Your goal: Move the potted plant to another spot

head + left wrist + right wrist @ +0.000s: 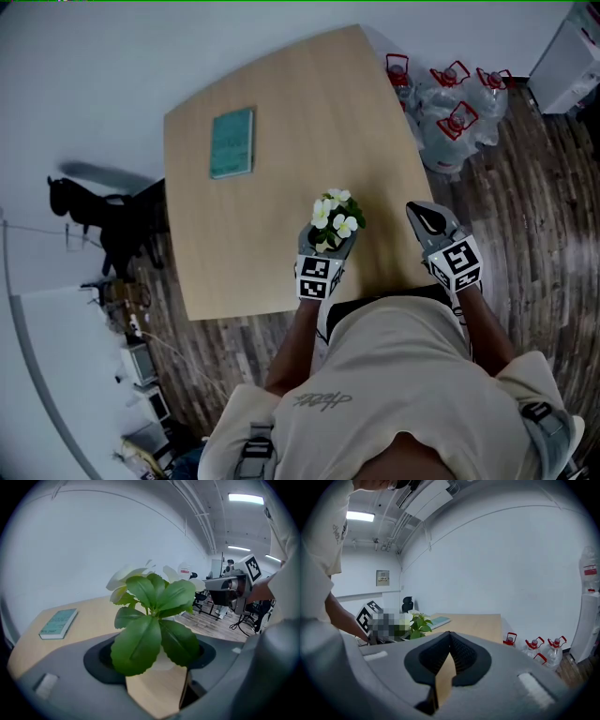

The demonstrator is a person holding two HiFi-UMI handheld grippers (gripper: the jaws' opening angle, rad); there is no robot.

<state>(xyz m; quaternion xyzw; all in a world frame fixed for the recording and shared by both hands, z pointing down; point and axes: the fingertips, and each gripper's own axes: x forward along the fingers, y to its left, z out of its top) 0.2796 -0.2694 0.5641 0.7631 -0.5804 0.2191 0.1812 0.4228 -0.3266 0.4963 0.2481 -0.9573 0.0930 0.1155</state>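
1. Over to the left gripper (325,242): clamped on the potted plant (335,217), jaws spread wide with the pot pinched between them.
2. Looking along those jaws: broad green leaves (150,625) filling the gap, a pale sliver of pot (164,663) tucked underneath, white flowers (125,576) fanned out behind.
3. Placing the plant now: over the near part of the wooden table (281,103), close to the edge nearest the person, right at the tip of the left gripper. Impossible to tell whether resting on the top or lifted clear of it.
4. Across to the right gripper (422,215): pinched together at the tips, nothing between the jaws, only a narrow slit lower down showing tabletop.
5. Hovering over the table's near right side, beside the plant but apart from it, aimed much the same way as the left.
6. Left marker cube (317,277) and right marker cube (457,262), black-and-white squares turned up toward the head view.
7. Farther up the table: a teal book (232,142) lying flat, well apart from the plant.
8. Past the table's far right corner: a cluster of clear water bottles (455,120) with red caps and handles, standing on the dark plank floor (534,216).
9. Bottom of the head view: a pale shirt (375,394), both forearms reaching forward to the grippers.
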